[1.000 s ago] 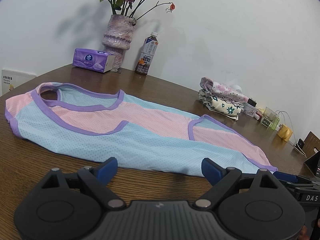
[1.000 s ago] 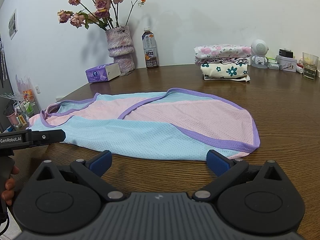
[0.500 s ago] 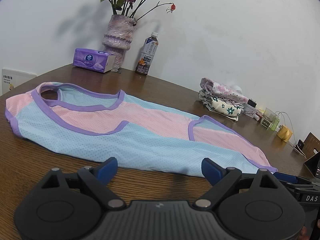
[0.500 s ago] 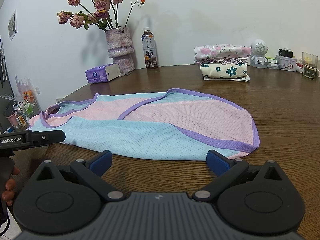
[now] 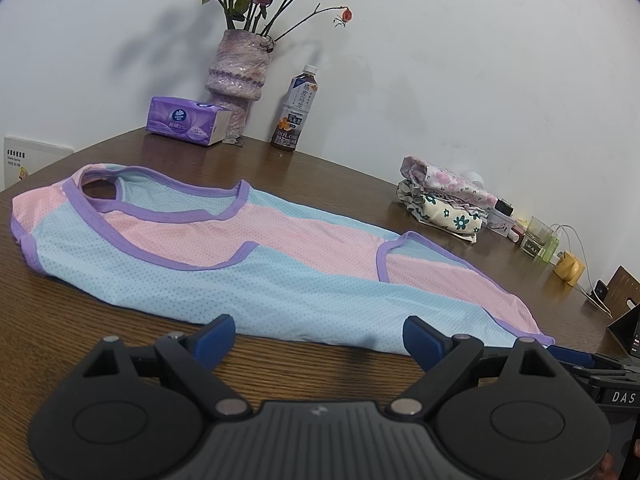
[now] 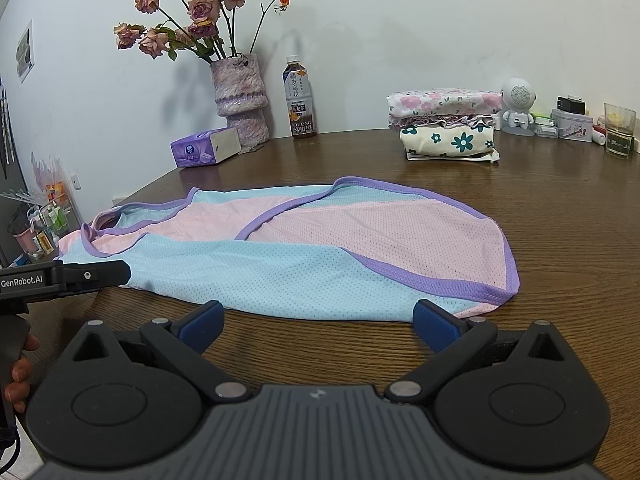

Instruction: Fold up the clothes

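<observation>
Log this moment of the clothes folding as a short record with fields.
garment: pink, blue and purple mesh garment lying flat on the wooden table, not yet folded
left claw: open, empty, just short of the garment's near edge
right claw: open, empty, at the near edge
finished pile: folded floral clothes stacked by the wall
background: vase of roses, tea bottle, tissue pack

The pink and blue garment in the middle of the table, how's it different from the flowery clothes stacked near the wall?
The pink and blue garment lies spread out flat in a single piece; the stacked clothes are folded into compact bundles, one on another. The garment is colour-blocked mesh with purple trim; the stack carries floral prints, pink above and teal below. The garment lies just ahead of both open grippers; the stack sits far back. Both rest on the wooden table.
</observation>
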Tool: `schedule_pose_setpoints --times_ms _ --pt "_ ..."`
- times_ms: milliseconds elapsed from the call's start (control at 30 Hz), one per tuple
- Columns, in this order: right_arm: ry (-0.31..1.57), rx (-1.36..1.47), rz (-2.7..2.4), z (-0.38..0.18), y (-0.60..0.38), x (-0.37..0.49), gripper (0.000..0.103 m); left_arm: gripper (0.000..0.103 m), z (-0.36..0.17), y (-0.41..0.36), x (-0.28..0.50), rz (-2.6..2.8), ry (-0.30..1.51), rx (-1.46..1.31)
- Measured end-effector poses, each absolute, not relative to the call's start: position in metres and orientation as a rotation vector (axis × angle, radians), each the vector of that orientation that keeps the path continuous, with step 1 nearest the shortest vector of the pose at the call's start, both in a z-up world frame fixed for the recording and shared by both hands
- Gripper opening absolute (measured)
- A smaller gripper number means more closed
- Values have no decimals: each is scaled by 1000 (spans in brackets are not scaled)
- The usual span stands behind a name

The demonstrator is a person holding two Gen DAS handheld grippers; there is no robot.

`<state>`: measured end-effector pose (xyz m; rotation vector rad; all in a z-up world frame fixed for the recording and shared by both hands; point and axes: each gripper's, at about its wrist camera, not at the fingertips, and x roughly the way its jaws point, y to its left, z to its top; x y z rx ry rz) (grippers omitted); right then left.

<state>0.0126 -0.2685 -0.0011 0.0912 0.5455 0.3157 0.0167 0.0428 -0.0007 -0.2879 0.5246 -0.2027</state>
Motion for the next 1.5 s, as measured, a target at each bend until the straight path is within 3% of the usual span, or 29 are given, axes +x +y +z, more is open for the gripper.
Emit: schedule_pose_setpoints --times_ms 467,1067,1500 --pt "560 103 327 -1 -270 15 102 91 8 40 18 -210 516 -255" --pt "518 85 342 27 -278 27 102 91 63 59 22 -250 397 -172" --pt "500 -37 345 54 -276 39 102 91 92 76 40 -254 417 -35"
